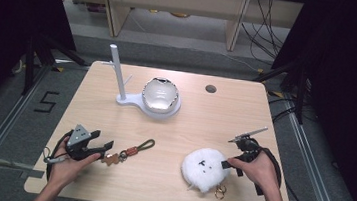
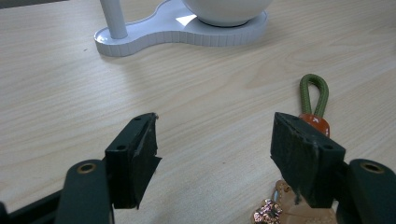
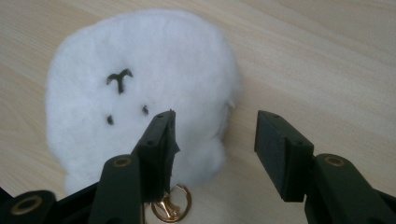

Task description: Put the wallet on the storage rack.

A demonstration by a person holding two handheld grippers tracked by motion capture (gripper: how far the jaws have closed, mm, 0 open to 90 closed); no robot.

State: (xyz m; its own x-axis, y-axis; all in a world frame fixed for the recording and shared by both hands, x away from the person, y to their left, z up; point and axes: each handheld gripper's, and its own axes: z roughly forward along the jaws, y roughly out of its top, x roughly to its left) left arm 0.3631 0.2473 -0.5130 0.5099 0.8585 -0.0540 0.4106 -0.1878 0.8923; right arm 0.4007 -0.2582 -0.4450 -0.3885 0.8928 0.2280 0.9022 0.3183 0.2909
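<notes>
Left gripper (image 1: 106, 149) sits at table's (image 1: 183, 131) 8 o'clock corner, jaws spread wide, nothing betw. them. The olive-green cord keychain w/ orange bead and tan leather tag (image 1: 131, 152) lies just at its 3 o'clock, tag touching near jaw tip. Right gripper (image 3: 212, 140) at 4 o'clock, jaws apart, one jaw over edge of the round white fluffy plush w/ black stitched face (image 1: 205, 170), gripping nothing. Gold metal clasp (image 3: 172, 205) pokes out under plush. White stand w/ bowl (image 1: 152, 100) sits at 12 o'clock.

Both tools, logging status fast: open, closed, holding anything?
Left tool: open, holding nothing, keychain beside it.
Right tool: open, holding nothing, at the white plush.
</notes>
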